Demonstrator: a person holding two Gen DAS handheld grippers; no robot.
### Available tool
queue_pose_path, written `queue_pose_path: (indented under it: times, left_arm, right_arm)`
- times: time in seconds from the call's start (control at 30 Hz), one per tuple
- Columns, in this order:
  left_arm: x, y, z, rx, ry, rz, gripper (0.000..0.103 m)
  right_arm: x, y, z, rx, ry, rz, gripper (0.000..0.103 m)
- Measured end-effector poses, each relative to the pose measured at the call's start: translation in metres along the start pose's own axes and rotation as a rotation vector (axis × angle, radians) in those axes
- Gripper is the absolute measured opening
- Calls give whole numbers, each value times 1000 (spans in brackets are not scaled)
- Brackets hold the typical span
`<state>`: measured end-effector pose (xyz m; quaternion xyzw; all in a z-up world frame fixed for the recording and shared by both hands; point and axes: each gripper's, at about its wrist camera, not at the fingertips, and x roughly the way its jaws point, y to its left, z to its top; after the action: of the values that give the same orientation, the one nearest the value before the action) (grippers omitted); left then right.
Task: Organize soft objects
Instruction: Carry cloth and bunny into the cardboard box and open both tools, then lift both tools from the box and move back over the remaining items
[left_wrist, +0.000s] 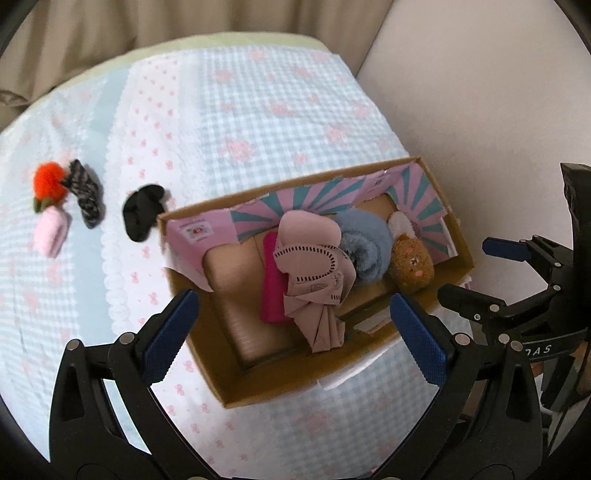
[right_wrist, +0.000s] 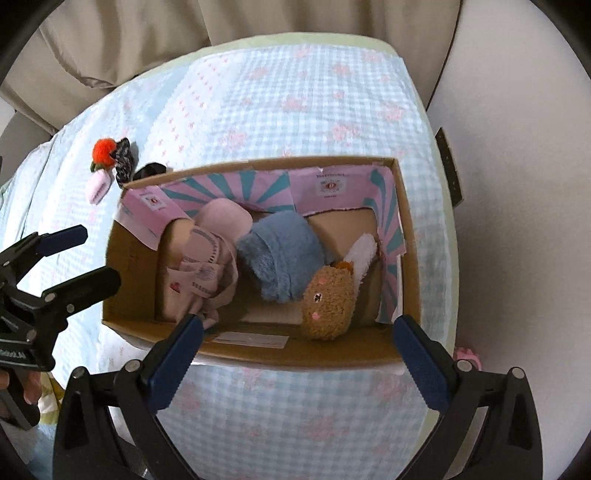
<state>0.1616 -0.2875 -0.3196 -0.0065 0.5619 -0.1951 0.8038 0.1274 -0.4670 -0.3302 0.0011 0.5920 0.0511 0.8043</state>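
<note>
- Left gripper (left_wrist: 291, 314): jaws spread wide, nothing between them, hovering over the near-left part of the cardboard box (left_wrist: 207, 328).
- Right gripper (right_wrist: 299, 339): jaws spread wide too, holding nothing, above the box's near wall (right_wrist: 295, 352).
- Outside the box, far left on the checked bedspread (left_wrist: 277, 92), 4 loose soft items in a cluster: orange pom-pom (left_wrist: 50, 183), pink plush piece (left_wrist: 51, 230), black-and-white patterned fabric (left_wrist: 86, 195), black scrunchie-like cloth (left_wrist: 142, 212). The scrunchie sits just beside the box's left corner.
- In the box, left to right: magenta cloth (left_wrist: 273, 284), dusty-pink embroidered garment (left_wrist: 314, 258) partly over it, rolled blue fleece (left_wrist: 365, 243), brown plush toy (left_wrist: 412, 266), white fluffy piece (left_wrist: 400, 223) behind the toy.
- Garment drapes over the box's near rim in the left wrist view.
- Right wrist view: magenta cloth hidden; box rim blocks most of the scrunchie. A small pink thing (right_wrist: 467, 356) shows off the bed's right edge, too small to identify.
- Curtain (right_wrist: 147, 37) behind the bed.
</note>
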Motion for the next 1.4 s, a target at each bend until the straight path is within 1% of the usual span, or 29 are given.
queue_pose_path:
  times: [0.13,0.2,0.27,0.4,0.57,0.63,0.7,0.77,0.83,0.93,1.07,1.23,1.33,1.4]
  left_arm:
    - [-29,3,-1,4,-33,-1,103]
    - [-49,6,-2,-3,-49,-9,103]
    - [-68,10,-3,-7,-65,-1,103]
    - [-120,25,-9,-17,-125,22,103]
    - [-185,52,-21,-11,-209,81,103]
    - [-203,63,-26,-15,-237,96,103]
    - [-224,75,-32,-21,-275,118,103]
    - [-243,88,-39,-32,-327,150,103]
    - [-260,101,-45,-44,-369,175,103]
    - [-279,117,-51,-44,-404,202,103]
    - [-303,144,-59,-51,-451,217,103]
    - [-318,176,-66,-68,-461,219,103]
    - [-318,196,-69,-71,-452,225,103]
    - [-317,212,-70,-78,-442,216,103]
  right_arm:
    - [-28,9,1,31,-56,-3,102]
    - [-47,15,1,50,-69,-4,102]
    - [-64,22,1,66,-85,-7,102]
    - [-105,43,0,72,-159,-5,102]
    - [-150,77,1,58,-257,11,102]
    - [-167,94,1,51,-298,15,102]
    - [-180,110,1,51,-334,-3,102]
    - [-190,124,0,54,-364,-4,102]
    - [-197,135,0,60,-384,9,102]
    - [-208,153,2,77,-416,41,102]
    - [-216,183,7,56,-455,40,102]
    - [-214,223,21,23,-482,67,102]
    - [-206,245,31,15,-485,86,102]
    - [-199,263,39,12,-487,91,102]
